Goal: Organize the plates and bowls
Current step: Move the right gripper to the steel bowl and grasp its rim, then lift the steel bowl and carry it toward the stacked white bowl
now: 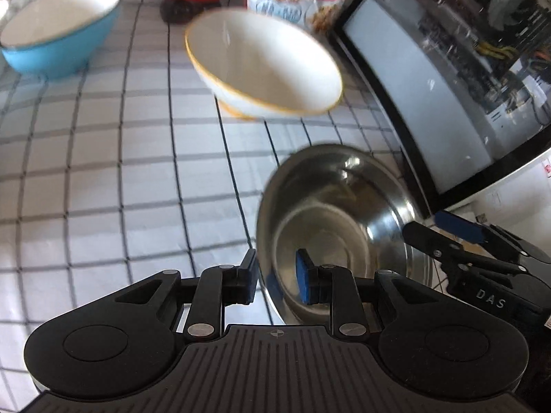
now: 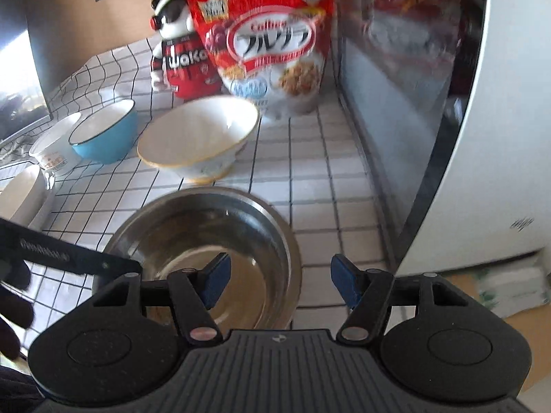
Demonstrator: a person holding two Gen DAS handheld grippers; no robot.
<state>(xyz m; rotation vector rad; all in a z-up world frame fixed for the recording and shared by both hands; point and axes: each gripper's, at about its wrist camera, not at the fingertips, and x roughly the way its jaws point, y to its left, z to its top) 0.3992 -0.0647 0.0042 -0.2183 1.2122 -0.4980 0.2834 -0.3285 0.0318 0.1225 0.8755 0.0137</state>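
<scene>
Steel bowl [image 2: 203, 251], seemingly empty

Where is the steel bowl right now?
The steel bowl sits on the checked tablecloth, nearest both wrist cameras, in front of the yellow-rimmed white bowl and left of the white appliance.

Home kitchen: microwave [image 2: 482, 137], cereal bag [image 2: 272, 38], bowls.

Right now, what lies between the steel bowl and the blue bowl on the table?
In the right wrist view only bare checked tablecloth lies between the steel bowl and the blue bowl; the yellow-rimmed white bowl sits beside that stretch.
</scene>
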